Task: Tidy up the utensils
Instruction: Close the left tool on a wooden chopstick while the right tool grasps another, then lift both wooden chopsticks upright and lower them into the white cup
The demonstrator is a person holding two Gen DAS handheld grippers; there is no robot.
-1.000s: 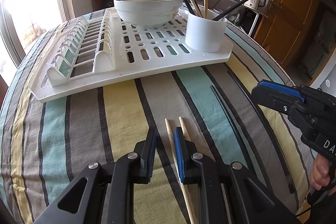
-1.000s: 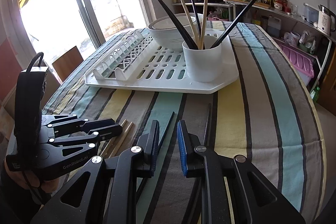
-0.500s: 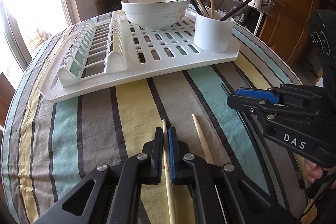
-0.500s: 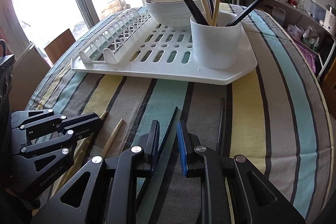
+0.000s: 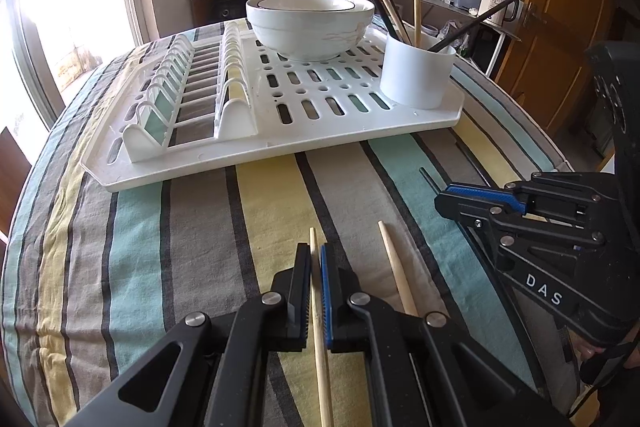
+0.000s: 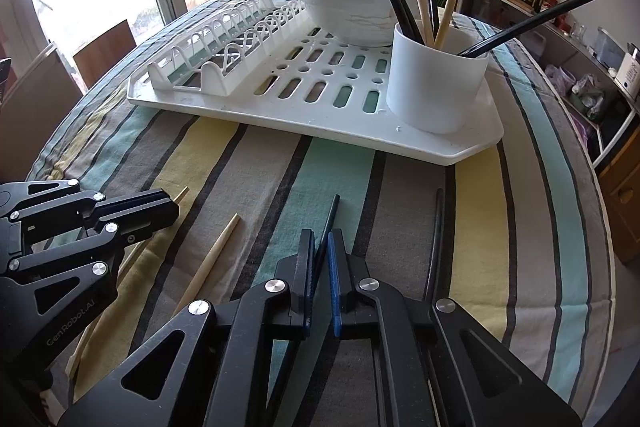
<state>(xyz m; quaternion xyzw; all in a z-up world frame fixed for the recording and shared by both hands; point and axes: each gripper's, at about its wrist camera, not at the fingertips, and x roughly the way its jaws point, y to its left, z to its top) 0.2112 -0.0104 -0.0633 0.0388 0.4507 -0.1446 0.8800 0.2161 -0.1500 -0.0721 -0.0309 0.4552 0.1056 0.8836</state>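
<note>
My left gripper (image 5: 315,254) is shut on a wooden chopstick (image 5: 319,311) low over the striped cloth. A second wooden chopstick (image 5: 396,271) lies just right of it, also seen in the right wrist view (image 6: 208,263). My right gripper (image 6: 319,241) is shut on a black chopstick (image 6: 328,219) on the cloth. Another black chopstick (image 6: 434,239) lies to its right. The white utensil cup (image 6: 436,79) on the drying rack (image 6: 280,95) holds several wooden and black chopsticks. The right gripper shows in the left wrist view (image 5: 452,197), and the left gripper in the right wrist view (image 6: 168,211).
Nested white bowls (image 5: 310,21) sit at the back of the rack (image 5: 248,147). The round table's edge curves close on the right (image 6: 600,227). A counter with pot, bottles and kettle stands behind, and a window to the left.
Both grippers moved forward and closed: the left onto a wooden chopstick, then the right onto the black chopstick. The two wooden chopsticks now lie apart.
</note>
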